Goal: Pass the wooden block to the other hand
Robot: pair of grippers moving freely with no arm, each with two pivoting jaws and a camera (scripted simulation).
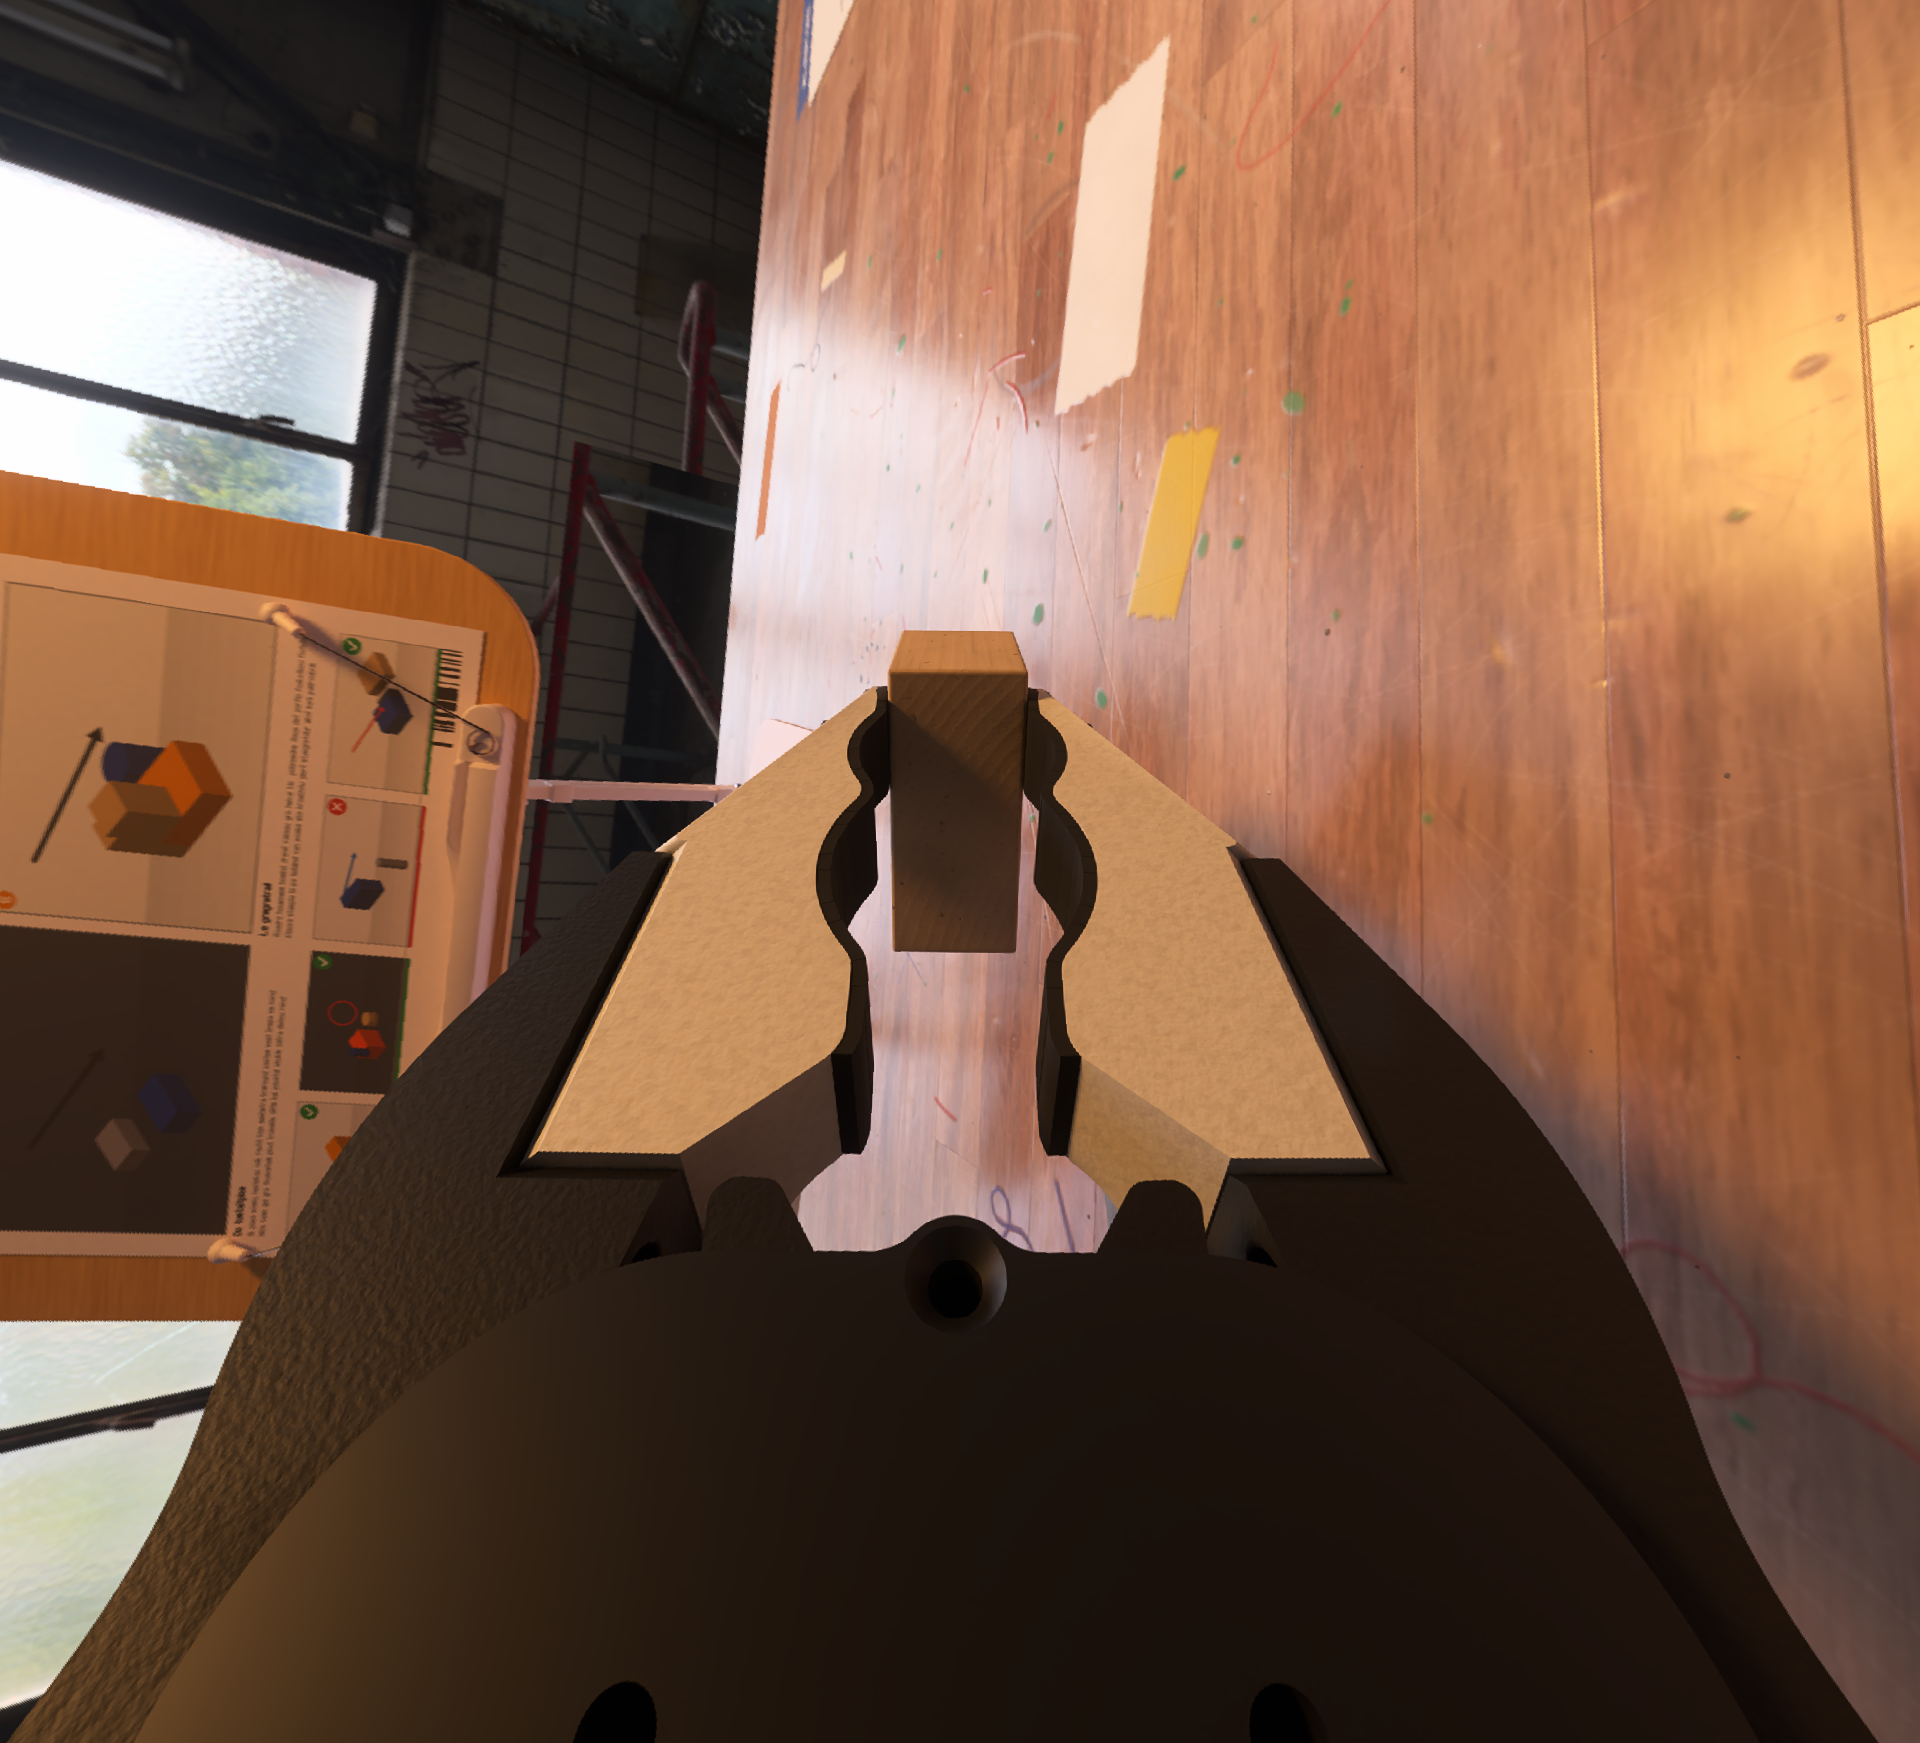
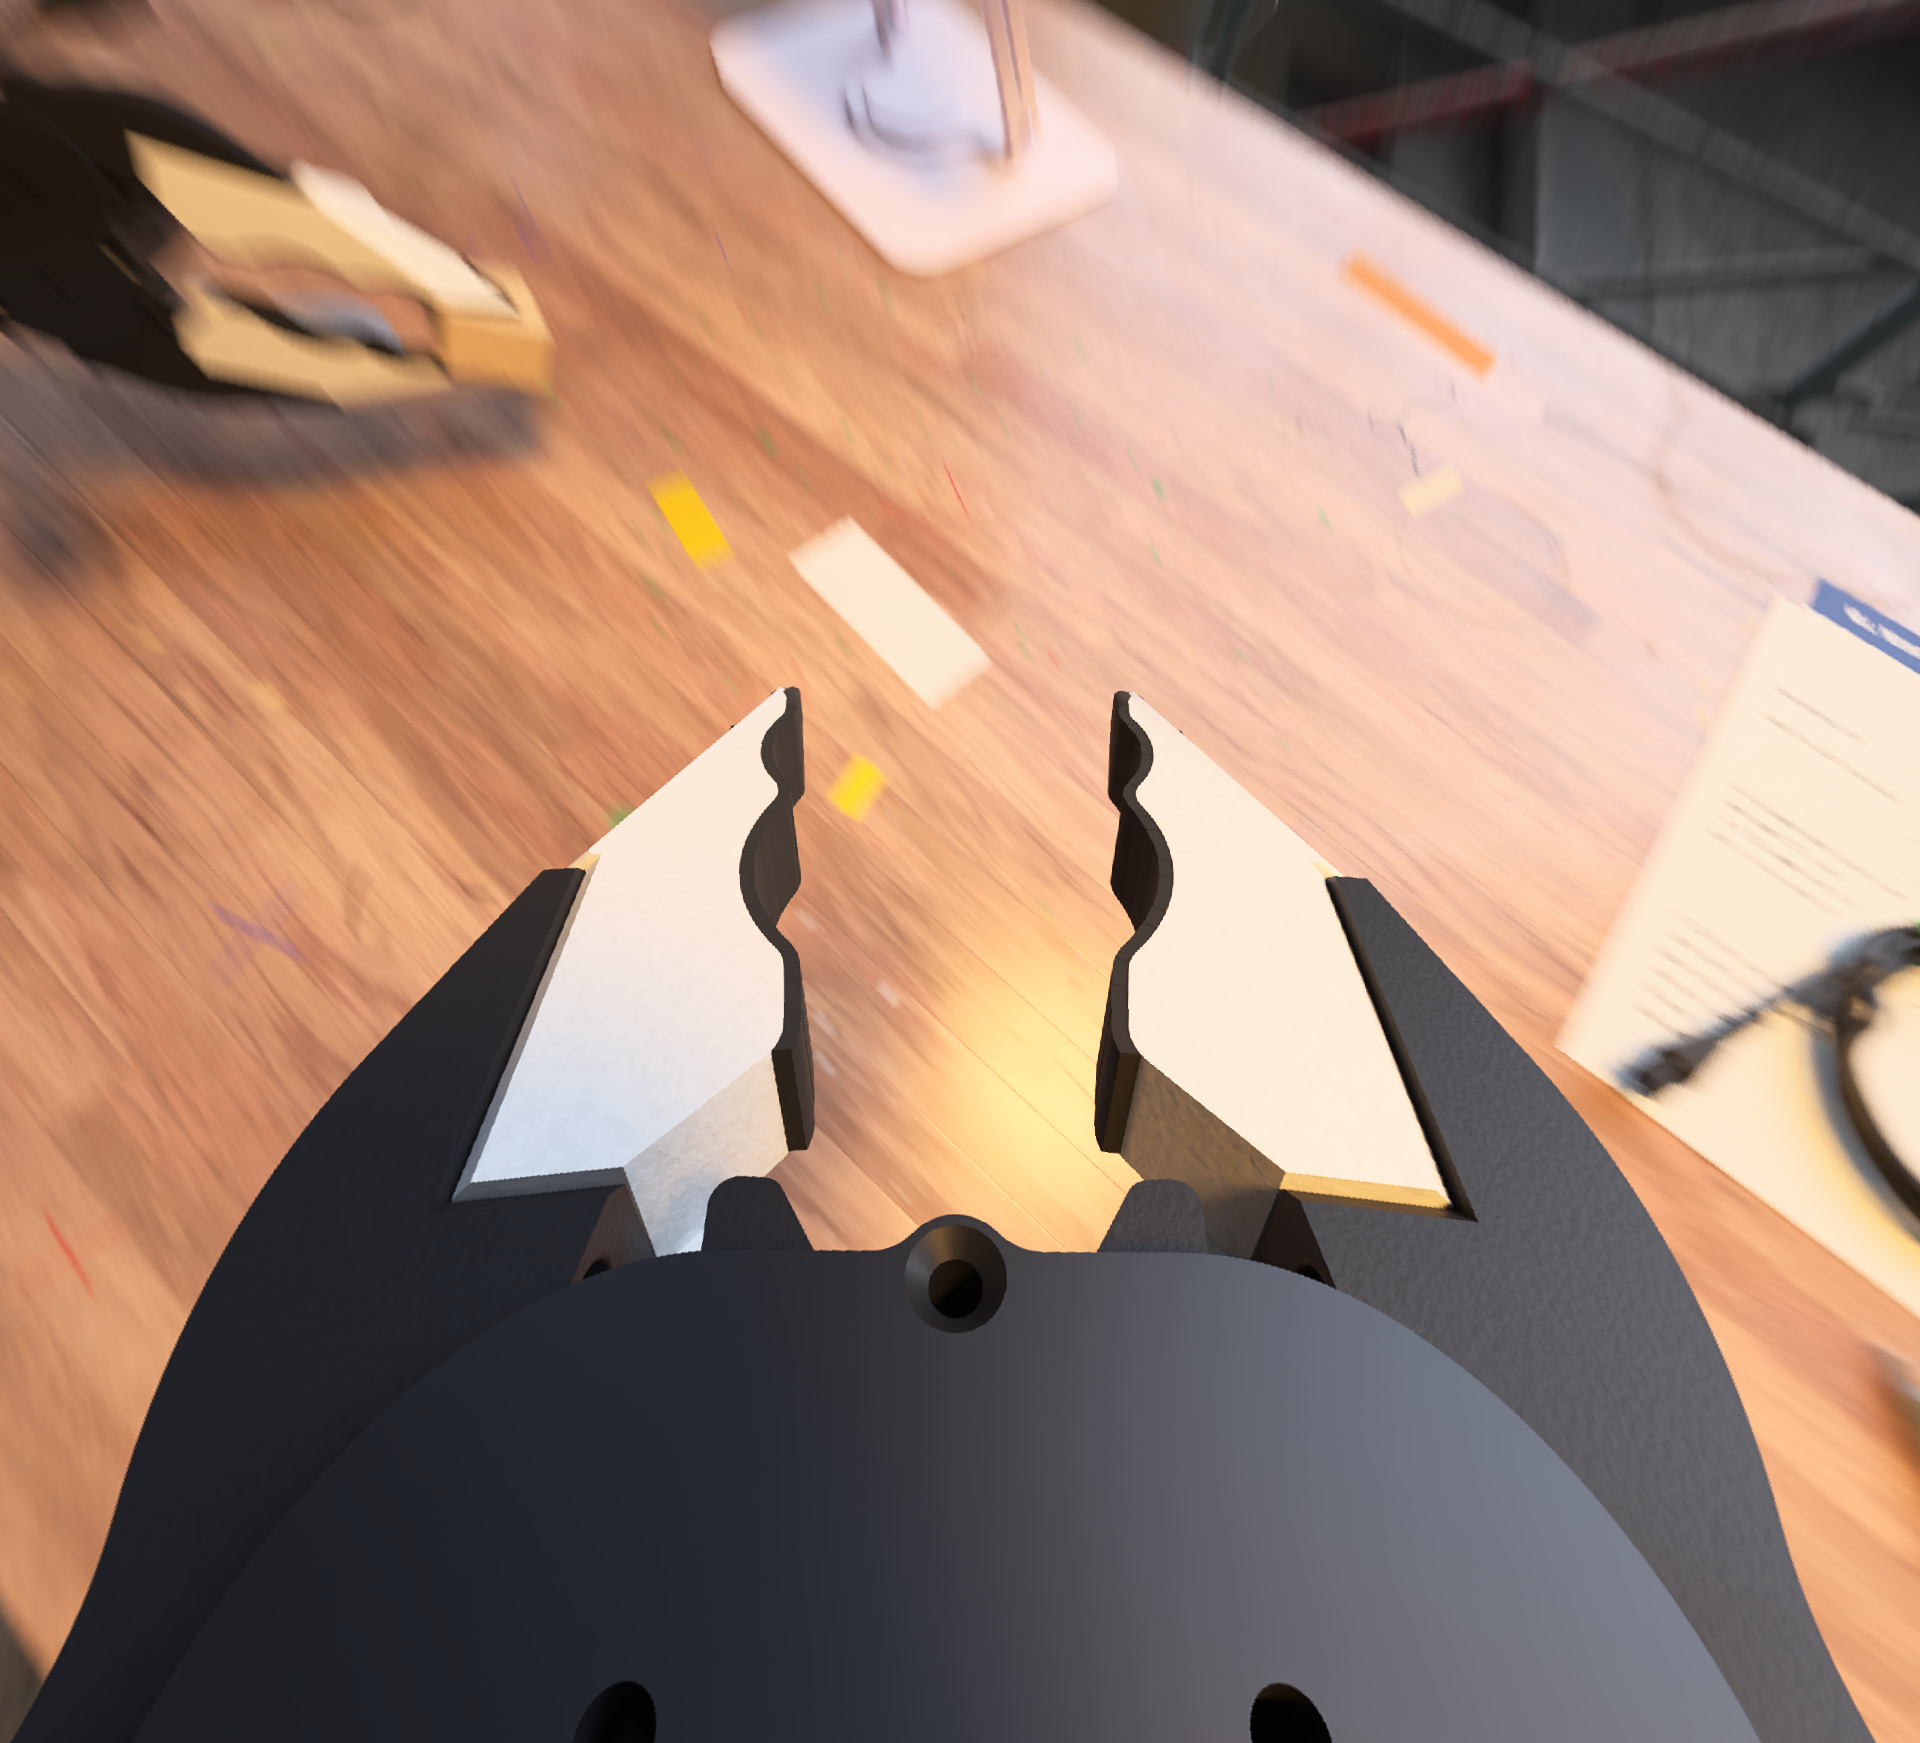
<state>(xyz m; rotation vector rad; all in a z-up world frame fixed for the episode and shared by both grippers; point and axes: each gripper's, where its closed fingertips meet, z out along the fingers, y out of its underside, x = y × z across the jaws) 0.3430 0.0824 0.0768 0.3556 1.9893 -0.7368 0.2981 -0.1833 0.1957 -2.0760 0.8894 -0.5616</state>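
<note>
My left gripper [image 1: 957, 706] is clamped on the wooden block [image 1: 954, 810], whose end stands out past the fingertips, above the counter [image 1: 1455, 550]. My right gripper [image 2: 956, 706] is spread apart with nothing between its fingers. Beyond it lie yellow tape [image 2: 691, 519] and a white slip [image 2: 888, 613] mid-counter, a printed sheet [image 2: 1787, 862] toward the right edge, and a white stand base [image 2: 935, 166] at the far edge.

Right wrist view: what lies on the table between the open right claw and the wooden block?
Only flat scraps on the table: a white paper slip and yellow tape. The right claw is open; the left claw grips the wooden block.
</note>
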